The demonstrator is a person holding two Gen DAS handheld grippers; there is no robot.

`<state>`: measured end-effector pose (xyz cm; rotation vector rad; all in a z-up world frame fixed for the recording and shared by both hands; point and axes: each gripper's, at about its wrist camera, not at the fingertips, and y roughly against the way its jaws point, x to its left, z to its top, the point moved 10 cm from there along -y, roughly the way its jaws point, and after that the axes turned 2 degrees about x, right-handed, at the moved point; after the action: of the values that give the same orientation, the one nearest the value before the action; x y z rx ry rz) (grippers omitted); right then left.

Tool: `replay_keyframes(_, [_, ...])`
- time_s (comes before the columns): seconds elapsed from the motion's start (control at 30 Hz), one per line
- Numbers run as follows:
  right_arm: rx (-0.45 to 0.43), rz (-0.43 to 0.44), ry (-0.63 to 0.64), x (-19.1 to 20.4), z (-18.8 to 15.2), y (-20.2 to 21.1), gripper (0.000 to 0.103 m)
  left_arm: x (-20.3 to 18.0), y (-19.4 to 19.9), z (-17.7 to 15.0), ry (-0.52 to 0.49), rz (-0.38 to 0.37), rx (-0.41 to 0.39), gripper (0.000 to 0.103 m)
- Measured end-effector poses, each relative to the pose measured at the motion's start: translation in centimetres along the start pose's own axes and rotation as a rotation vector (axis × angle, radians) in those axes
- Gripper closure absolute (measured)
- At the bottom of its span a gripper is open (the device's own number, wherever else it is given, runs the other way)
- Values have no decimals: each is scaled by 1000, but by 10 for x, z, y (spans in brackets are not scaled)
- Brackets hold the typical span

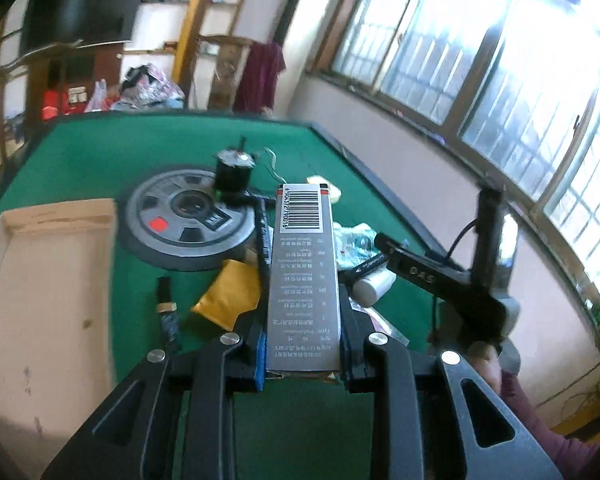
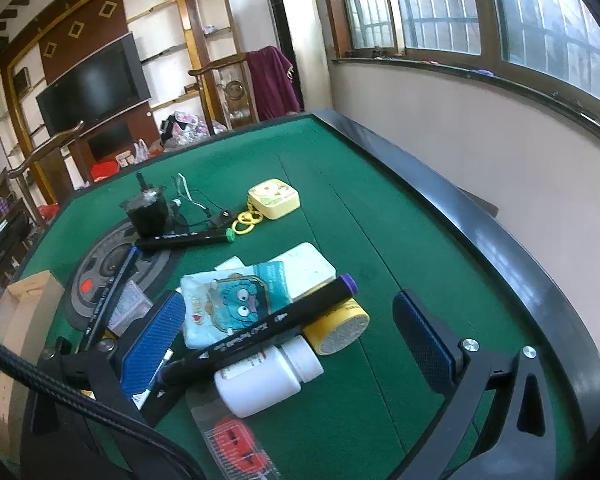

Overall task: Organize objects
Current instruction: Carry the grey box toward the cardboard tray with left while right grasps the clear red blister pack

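Green felt table (image 2: 340,184), windowed room.

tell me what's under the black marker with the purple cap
The black marker lies across a white pill bottle and a yellow-labelled round container, its upper end over a cartoon pouch. What sits beneath those is covered.

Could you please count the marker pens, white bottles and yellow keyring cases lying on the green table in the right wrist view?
Marker pens: 3 (green-capped pen, purple-capped pen, dark blue pen)
White bottle: 1
Yellow keyring case: 1
Total: 5
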<state>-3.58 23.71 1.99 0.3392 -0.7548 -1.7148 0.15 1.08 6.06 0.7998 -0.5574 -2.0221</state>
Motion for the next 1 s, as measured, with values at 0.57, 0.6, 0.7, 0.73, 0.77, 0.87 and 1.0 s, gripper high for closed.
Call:
replay_keyframes(0.57, [277, 144, 221, 25, -64, 35, 0, 57, 31, -31, 95, 12, -40, 80])
replay_keyframes(0.6, [297, 133, 247, 28, -72, 31, 0, 58, 30, -32, 96, 15, -35, 80])
replay_keyframes(0.7, [341, 100, 307, 38, -91, 15, 11, 60, 32, -38, 90, 31, -32, 80])
replay_keyframes(0.73, [348, 85, 323, 40, -94, 10, 17, 61, 33, -38, 89, 35, -31, 80])
replay_keyframes(0.77, [353, 59, 346, 43, -97, 4, 21, 63, 34, -39, 89, 39, -29, 80])
replay_keyframes(0.87, [359, 51, 341, 46, -94, -1, 44, 65, 34, -42, 94, 47, -25, 80])
replay_keyframes(1.0, [377, 58, 325, 44, -94, 1, 76, 68, 37, -45, 97, 49, -29, 80])
